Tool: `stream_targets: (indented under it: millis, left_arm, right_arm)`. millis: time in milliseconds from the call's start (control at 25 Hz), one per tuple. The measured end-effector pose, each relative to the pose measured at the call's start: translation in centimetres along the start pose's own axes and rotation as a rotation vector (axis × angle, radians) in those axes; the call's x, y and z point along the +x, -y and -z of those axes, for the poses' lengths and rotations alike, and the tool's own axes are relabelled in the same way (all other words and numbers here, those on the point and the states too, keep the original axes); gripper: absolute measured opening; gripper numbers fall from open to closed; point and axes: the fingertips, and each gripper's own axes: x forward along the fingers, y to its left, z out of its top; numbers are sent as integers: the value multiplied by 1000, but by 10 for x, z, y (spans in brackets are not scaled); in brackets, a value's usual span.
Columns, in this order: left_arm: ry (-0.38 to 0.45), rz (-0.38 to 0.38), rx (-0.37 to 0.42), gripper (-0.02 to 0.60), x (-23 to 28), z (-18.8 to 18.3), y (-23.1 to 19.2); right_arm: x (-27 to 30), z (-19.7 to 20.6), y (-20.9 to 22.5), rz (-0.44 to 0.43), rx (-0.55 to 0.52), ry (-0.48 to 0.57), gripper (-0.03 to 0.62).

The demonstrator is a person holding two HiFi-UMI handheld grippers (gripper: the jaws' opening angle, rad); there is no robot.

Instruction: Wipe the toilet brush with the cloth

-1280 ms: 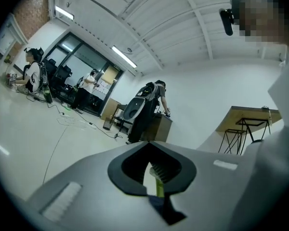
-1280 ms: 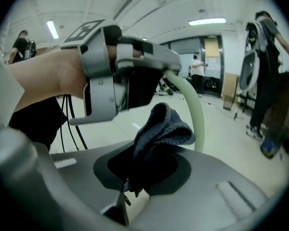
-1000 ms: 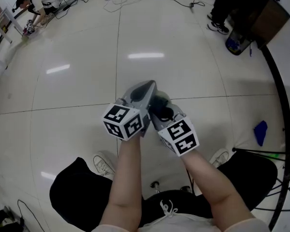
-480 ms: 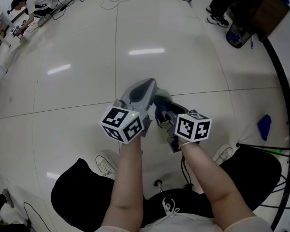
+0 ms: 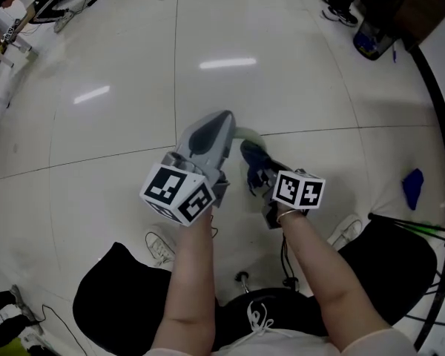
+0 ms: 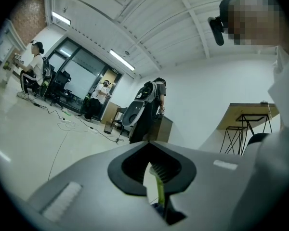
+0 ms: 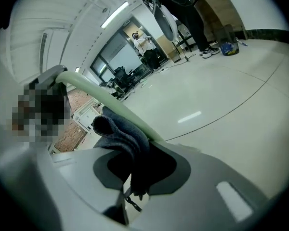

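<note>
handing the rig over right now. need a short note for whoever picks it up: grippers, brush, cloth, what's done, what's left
Left gripper: shut on the toilet brush, with a thin pale-green part of it pinched between the jaws, held up above the floor.
Right gripper: shut on the cloth, which is dark and bunched and lies against the brush's green handle.
Done: both things are picked up and brought together.
Left: run the cloth along the handle and on to the brush head. The head is not in view, so how much is wiped cannot be told.
</note>
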Motion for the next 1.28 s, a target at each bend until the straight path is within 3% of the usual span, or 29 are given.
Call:
stream_targets:
  millis: [280, 520, 760, 920, 1120, 1280]
  left_arm:
    - [30, 18, -16, 6, 2, -1, -1]
    - [-1, -5, 12, 6, 3, -2, 0]
    - [24, -70, 39, 6, -12, -8, 10]
    - [49, -125, 57, 6, -32, -18, 22]
    - [120, -240, 62, 6, -54, -32, 33]
    - [111, -291, 62, 6, -71, -17, 50]
  right_arm:
    - [21, 40, 42, 54, 92, -76, 74]
    - [21, 42, 38, -35, 147, -100, 74]
    - [-25, 18, -4, -154, -11, -93, 74]
    - [-77, -23, -7, -112, -123, -23, 75]
    - [-142, -94, -21, -62, -307, 156, 75]
    - [-176, -117, -21, 5, -380, 274, 75]
